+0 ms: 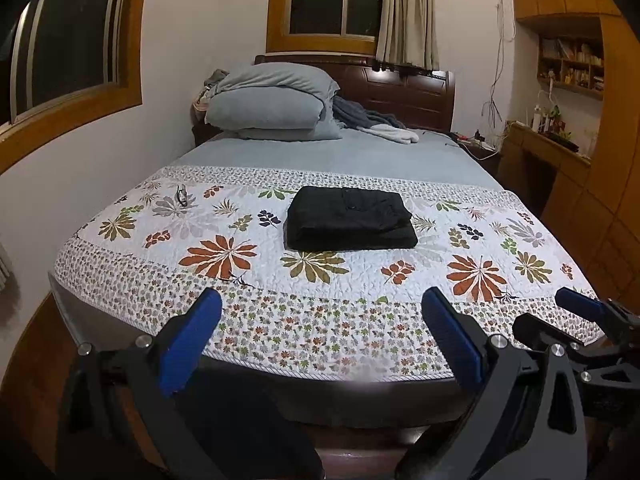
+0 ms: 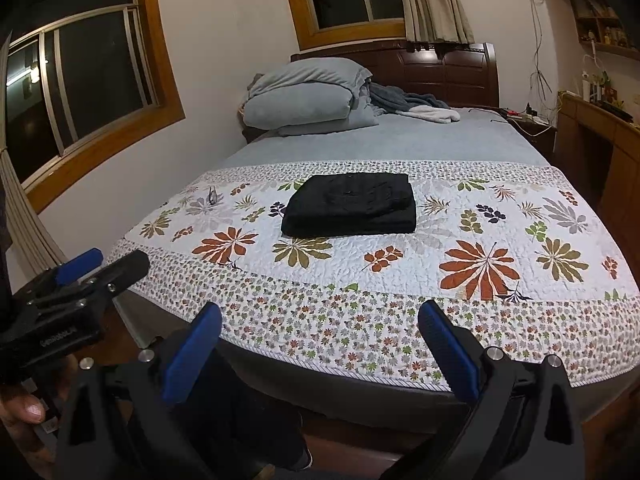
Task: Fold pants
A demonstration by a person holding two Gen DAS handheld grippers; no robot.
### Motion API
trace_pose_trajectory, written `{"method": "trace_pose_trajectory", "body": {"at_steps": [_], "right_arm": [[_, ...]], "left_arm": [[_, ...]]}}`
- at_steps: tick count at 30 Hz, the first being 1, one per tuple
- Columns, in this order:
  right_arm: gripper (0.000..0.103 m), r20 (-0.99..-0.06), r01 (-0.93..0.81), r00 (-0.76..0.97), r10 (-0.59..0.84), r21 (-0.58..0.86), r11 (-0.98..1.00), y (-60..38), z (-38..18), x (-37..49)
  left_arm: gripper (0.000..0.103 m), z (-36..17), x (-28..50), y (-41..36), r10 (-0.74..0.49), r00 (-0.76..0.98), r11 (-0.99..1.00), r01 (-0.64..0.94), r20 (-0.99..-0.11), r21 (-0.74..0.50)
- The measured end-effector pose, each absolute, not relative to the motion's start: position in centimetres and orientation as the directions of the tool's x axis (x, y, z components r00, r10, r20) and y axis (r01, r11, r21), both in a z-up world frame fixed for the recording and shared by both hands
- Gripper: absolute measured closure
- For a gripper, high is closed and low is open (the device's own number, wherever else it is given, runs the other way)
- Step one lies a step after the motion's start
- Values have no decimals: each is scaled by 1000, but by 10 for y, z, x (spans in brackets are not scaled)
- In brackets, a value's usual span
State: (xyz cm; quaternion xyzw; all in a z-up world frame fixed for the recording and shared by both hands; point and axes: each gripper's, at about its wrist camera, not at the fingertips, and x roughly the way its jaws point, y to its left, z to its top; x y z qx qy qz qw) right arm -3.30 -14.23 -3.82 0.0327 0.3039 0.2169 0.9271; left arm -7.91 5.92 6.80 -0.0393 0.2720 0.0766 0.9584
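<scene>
The black pants (image 1: 351, 218) lie folded in a neat rectangle on the floral quilt (image 1: 424, 240), near its middle, toward the pillows (image 1: 272, 100) from both tongs. Left tongs (image 1: 322, 308) and right tongs (image 2: 320, 322) hang spread wide, holding nothing, at the quilt's near edge

foot of bed (image 1: 320, 376), facing headboard (image 1: 412, 92)

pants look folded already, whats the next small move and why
Probably none beyond keeping both back. The black pants lie as a compact stacked rectangle on the floral quilt, edges fairly square. The left gripper and right gripper are open, empty and short of the bed edge, so the fold looks finished.
</scene>
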Motion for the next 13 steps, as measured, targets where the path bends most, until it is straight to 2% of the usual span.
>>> {"method": "trace_pose_trajectory", "body": {"at_steps": [13], "right_arm": [[4, -547, -379, 727, 415, 184, 907, -142, -38, -33]], "left_arm": [[3, 70, -79, 66, 138, 831, 980, -192, -539, -45]]}}
